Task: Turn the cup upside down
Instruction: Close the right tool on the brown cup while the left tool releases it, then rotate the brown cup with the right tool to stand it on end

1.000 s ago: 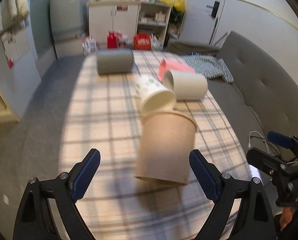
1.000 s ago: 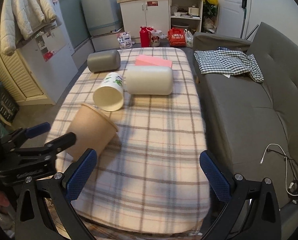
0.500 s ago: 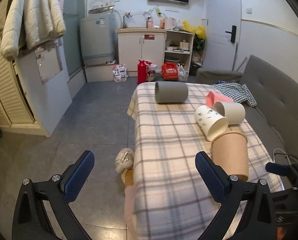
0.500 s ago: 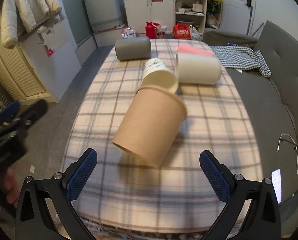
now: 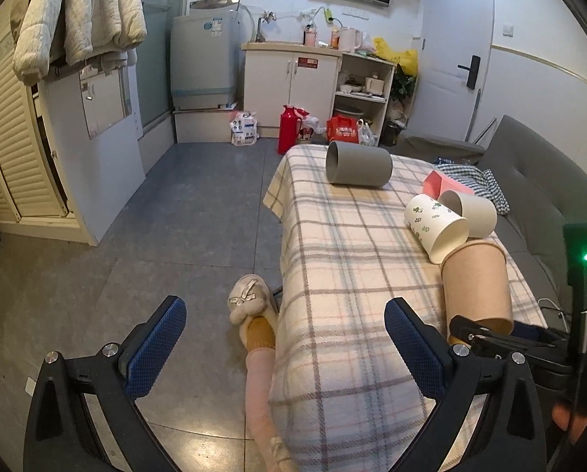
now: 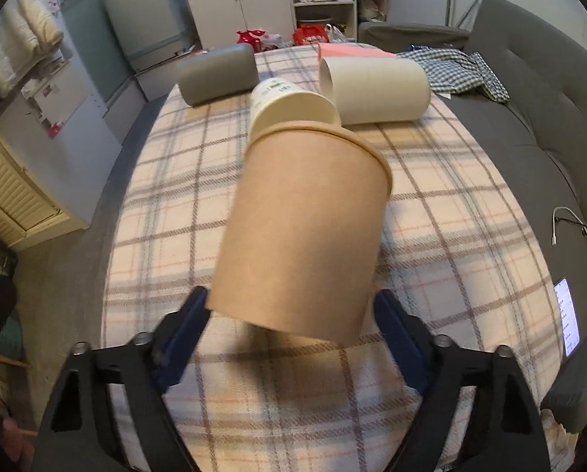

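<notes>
A brown paper cup (image 6: 301,228) lies on its side on the plaid-covered table (image 6: 451,236), its base toward me. My right gripper (image 6: 289,314) has its blue pads on both sides of the cup's base, shut on it. In the left wrist view the same cup (image 5: 476,283) sits at the right with the right gripper (image 5: 490,338) at its base. My left gripper (image 5: 281,338) is open and empty, out over the table's left edge and the floor.
A white cup with green print (image 6: 289,106), a cream cylinder (image 6: 376,90) and a grey cylinder (image 6: 218,72) lie on their sides farther back. A pink box (image 6: 352,51) is behind. A grey sofa (image 6: 549,126) stands to the right. A slippered foot (image 5: 250,306) is beside the table.
My right gripper has moved in on the brown cup and closed on its base. My left gripper has swung away to the left, off the table.
</notes>
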Motion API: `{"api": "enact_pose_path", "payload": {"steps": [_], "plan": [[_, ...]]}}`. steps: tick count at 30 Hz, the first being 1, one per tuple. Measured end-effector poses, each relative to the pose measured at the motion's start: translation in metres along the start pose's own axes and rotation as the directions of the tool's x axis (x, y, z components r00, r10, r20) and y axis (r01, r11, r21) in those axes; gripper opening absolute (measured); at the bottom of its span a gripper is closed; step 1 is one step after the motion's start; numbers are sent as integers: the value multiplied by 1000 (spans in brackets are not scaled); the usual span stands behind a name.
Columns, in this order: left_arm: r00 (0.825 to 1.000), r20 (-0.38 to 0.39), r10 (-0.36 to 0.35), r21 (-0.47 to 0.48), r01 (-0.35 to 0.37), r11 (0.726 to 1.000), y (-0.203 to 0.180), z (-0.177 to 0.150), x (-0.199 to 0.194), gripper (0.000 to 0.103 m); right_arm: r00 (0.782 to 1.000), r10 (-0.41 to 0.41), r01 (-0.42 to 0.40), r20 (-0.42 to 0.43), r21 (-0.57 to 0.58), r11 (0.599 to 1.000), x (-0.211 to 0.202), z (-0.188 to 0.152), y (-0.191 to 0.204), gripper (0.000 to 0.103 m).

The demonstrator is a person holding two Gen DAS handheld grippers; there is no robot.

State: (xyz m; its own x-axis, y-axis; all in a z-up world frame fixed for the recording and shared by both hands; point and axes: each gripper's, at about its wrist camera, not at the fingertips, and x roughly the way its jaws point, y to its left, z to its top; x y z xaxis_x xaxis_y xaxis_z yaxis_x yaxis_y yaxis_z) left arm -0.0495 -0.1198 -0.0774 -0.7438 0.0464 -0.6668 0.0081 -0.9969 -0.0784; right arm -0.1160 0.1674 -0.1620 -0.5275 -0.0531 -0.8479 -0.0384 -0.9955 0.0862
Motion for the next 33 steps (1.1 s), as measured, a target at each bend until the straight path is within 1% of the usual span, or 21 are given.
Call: {"api": "enact_pose_path", "payload": {"steps": [5, 11, 18, 21, 23, 27, 30, 33], "plan": [[1000, -7, -6, 13, 6, 1000, -6, -1, 1, 103, 1000, 4, -4, 26, -33, 999, -12, 3, -2, 79], [1000, -11, -14, 31, 14, 999, -17, 0, -2, 103, 995, 12, -7, 97, -51, 999, -32, 14, -10, 79], [1000, -14, -15, 70, 16, 997, -36, 1, -6, 103, 992, 27, -20, 125, -53, 998, -41, 25, -29, 78], [1000, -20, -16, 82, 18, 996, -43, 2, -6, 103, 993, 61, -52, 106, -81, 995, -43, 32, -35, 78], [1000, -24, -17, 92, 19, 996, -47, 3, -5, 103, 991, 58, -46, 118, -96, 994, -50, 37, -38, 78], [999, -31, -16, 99, 19, 995, -53, 3, -3, 103, 993, 65, -50, 95, -156, 987, -59, 44, -35, 78], [999, -42, -18, 91, 22, 996, -59, 5, 2, 103, 996, 81, -71, 41, -197, 978, -57, 41, -34, 78], [998, -55, -18, 96, 23, 995, -65, 5, 5, 103, 993, 120, -120, -14, -194, 974, -47, 38, -33, 78]]}}
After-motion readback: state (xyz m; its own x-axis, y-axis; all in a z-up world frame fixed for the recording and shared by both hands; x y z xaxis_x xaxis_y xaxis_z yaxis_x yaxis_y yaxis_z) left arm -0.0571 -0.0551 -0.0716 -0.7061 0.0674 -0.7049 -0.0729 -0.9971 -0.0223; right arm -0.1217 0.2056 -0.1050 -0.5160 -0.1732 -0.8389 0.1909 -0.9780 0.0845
